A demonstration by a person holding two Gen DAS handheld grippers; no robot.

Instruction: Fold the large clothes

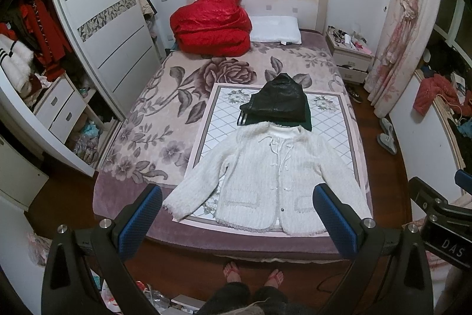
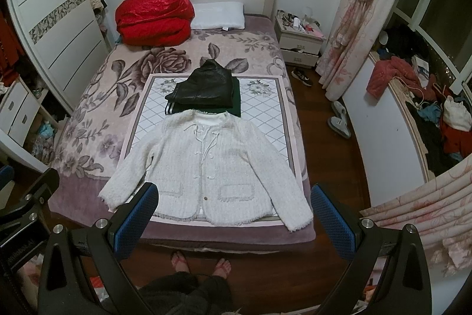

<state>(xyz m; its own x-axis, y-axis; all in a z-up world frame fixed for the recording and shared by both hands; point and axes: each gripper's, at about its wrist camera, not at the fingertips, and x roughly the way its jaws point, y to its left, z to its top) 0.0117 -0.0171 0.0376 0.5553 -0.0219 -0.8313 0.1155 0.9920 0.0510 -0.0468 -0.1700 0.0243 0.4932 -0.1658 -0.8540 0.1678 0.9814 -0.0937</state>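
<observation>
On the bed point(image 1: 129, 138), near its front edge, a fluffy white jacket point(image 1: 265, 167) lies flat with its front up and both sleeves spread out to the sides. It rests on a white mat point(image 1: 333, 120) with a diamond pattern. Just behind the jacket sits a folded black jacket point(image 1: 280, 99) on top of a dark green piece of clothing point(image 1: 306, 120) with white stripes. Far back on the bed are a red blanket point(image 1: 212, 25) in a heap and a white pillow point(image 1: 275, 30) to its right.

Both claws hang in the air above the near end of the bed and hold nothing. The left claw point(image 1: 237, 222) has its blue pads wide apart. The right claw point(image 2: 234, 220) is wide apart too. The right claw also shows at the right edge of the left view, with white letters "DAS" on it.

A person's feet point(image 1: 253, 275) in sandals stand on the wood floor point(image 1: 380, 155) by the bed.
</observation>
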